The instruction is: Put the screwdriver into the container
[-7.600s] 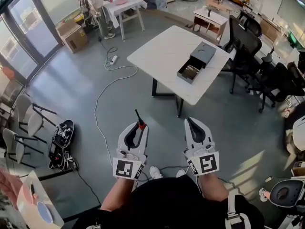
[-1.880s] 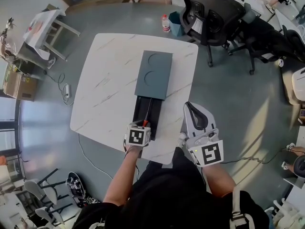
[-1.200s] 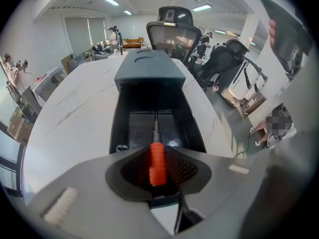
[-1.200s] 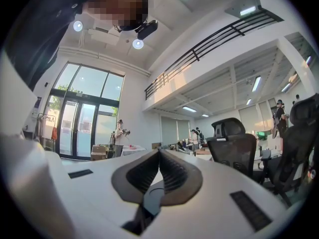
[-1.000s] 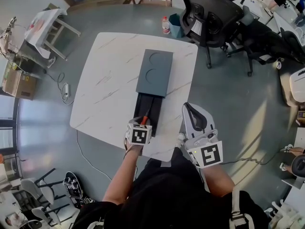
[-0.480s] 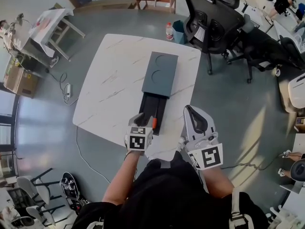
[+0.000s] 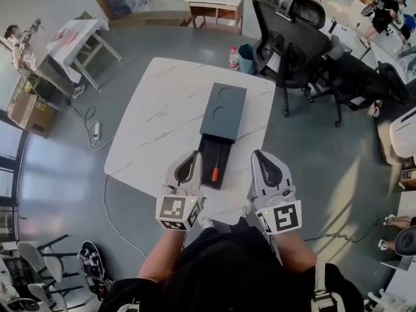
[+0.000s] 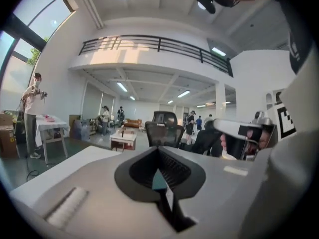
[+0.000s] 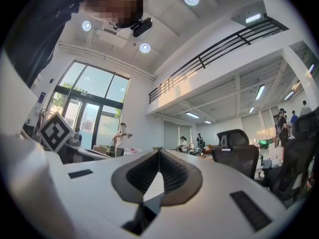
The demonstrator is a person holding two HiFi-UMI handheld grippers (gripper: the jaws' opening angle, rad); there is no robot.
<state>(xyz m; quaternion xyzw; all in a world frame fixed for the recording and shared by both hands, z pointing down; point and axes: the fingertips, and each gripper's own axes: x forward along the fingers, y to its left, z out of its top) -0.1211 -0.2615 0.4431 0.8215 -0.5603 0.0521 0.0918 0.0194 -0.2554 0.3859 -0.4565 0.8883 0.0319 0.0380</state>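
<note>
Grey-floored open office, with a white marble-look square table (image 7: 162,109) sitting mid-frame in your head view. On it there's a dark grey rectangular container (image 7: 224,106) with its black drawer (image 7: 209,151) pulled out toward the bottom of the frame. The red-handled screwdriver (image 7: 215,172) is lying inside that drawer, near its lower end, and neither gripper is touching it.

Your left gripper (image 7: 190,156) hovers just left of the drawer, and its own view shows the jaws pressed together with nothing between them. Your right gripper (image 7: 260,156) sits just right of the drawer, lower centre, and its jaws are closed tip to tip too, empty. Both point up-frame toward the container.

Black office chairs (image 7: 289,34) crowd the upper right, and a small bottle (image 7: 234,57) stands on the floor beyond the table.
</note>
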